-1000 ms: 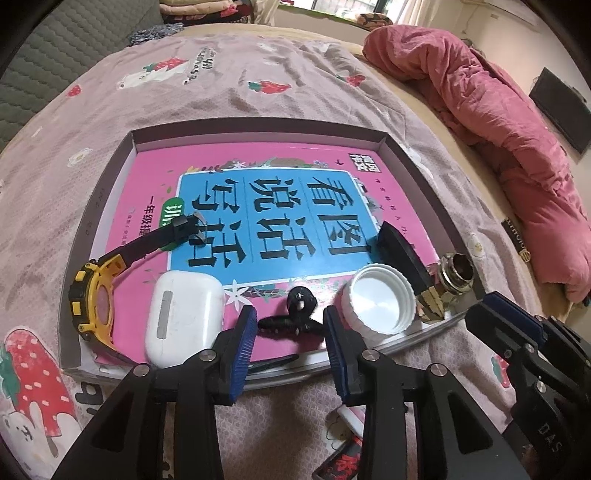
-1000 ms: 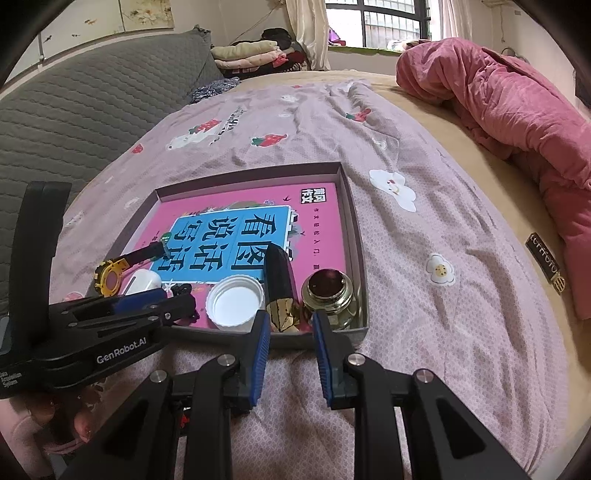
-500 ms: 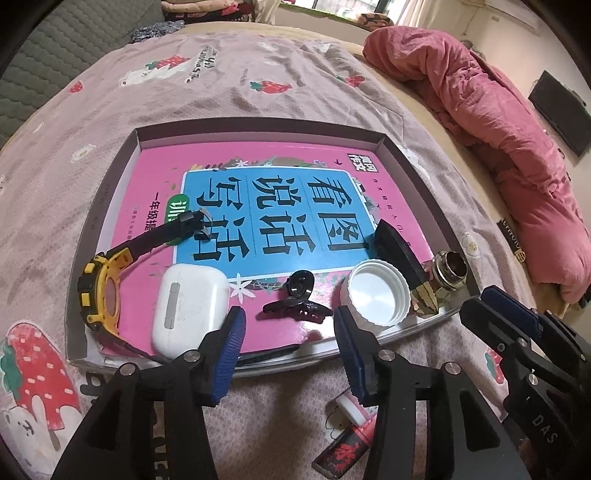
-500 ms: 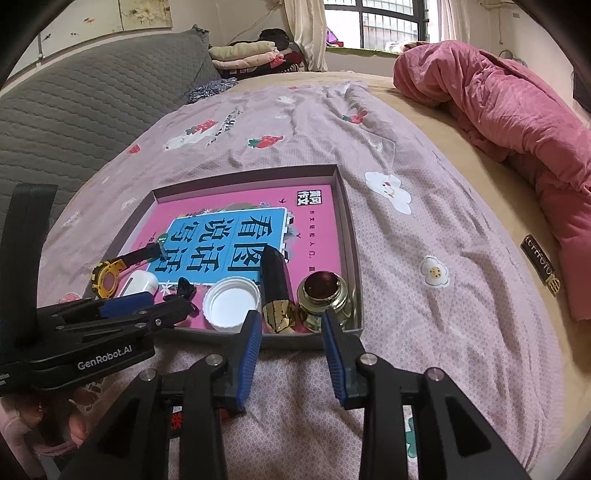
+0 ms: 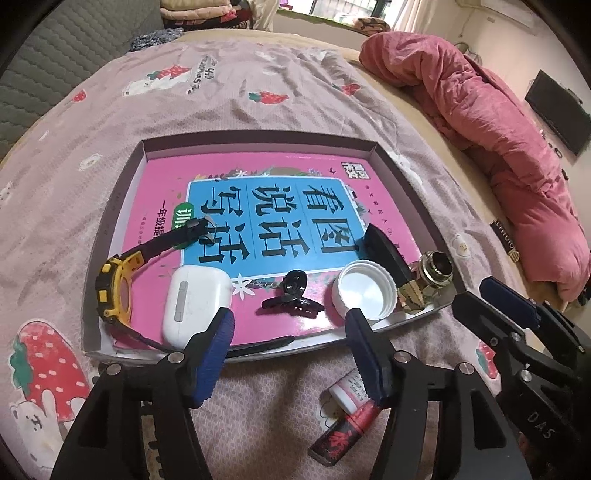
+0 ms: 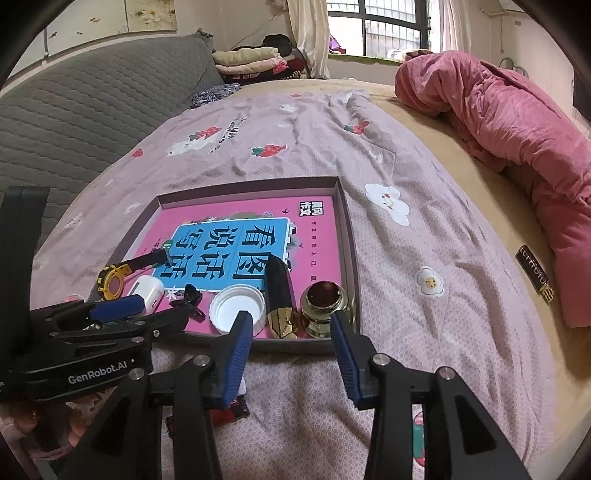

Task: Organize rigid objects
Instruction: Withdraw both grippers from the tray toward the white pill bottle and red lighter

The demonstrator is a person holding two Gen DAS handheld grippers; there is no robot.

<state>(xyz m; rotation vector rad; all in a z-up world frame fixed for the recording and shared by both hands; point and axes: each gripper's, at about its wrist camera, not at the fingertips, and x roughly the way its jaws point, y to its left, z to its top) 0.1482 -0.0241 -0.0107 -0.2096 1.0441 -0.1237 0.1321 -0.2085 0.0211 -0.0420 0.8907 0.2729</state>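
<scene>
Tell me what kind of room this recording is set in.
Most likely a bedroom in a home. The tray sits on a bed sheet printed with strawberries, a pink quilt is bunched along one side, and folded clothes are stacked near the window.

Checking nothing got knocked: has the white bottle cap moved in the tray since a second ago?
No. The white bottle cap sits at the tray's near rim, between the black hair clip and the black-and-gold lipstick, as before.
</scene>
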